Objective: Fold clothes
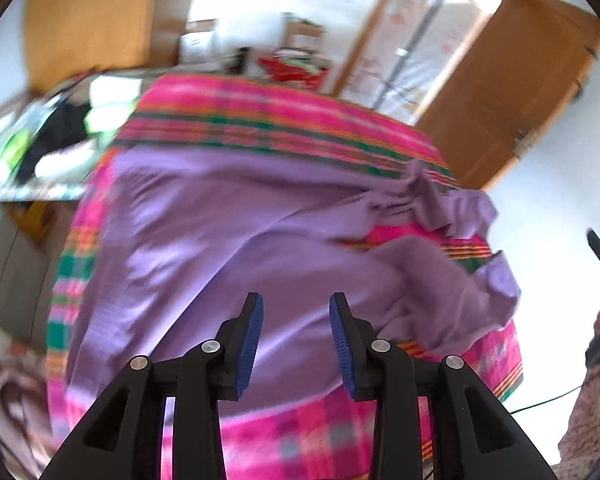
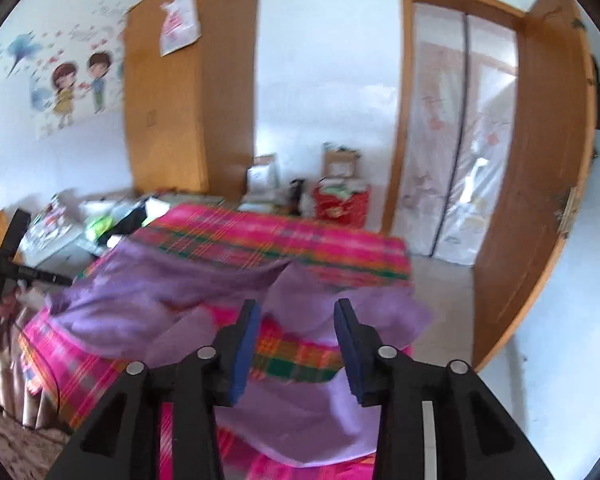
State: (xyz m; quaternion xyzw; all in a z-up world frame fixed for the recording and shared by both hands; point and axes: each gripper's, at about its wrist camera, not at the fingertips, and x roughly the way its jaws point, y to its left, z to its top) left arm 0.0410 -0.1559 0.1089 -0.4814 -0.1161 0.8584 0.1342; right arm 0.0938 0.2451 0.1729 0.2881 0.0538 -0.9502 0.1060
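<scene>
With both my left hand-held gripper (image 1: 296,320) and right hand-held gripper (image 2: 296,324) gaping wide and empty, the purple garment (image 1: 220,220) sprawls rumpled on the bed (image 1: 260,108) ahead, looking soft and light, best pinched at an edge or corner.

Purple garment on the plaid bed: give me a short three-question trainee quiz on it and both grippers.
1. True or false: the left gripper has its jaws shut on the crumpled purple cloth garment.
2. What lies directly under the garment? A) bare floor B) pink-and-green plaid bedspread C) wooden desk
3. Fill in: the right gripper has its jaws ____.

Key: 1 false, they stand open and empty above it; 2 B; 3 open.
</scene>
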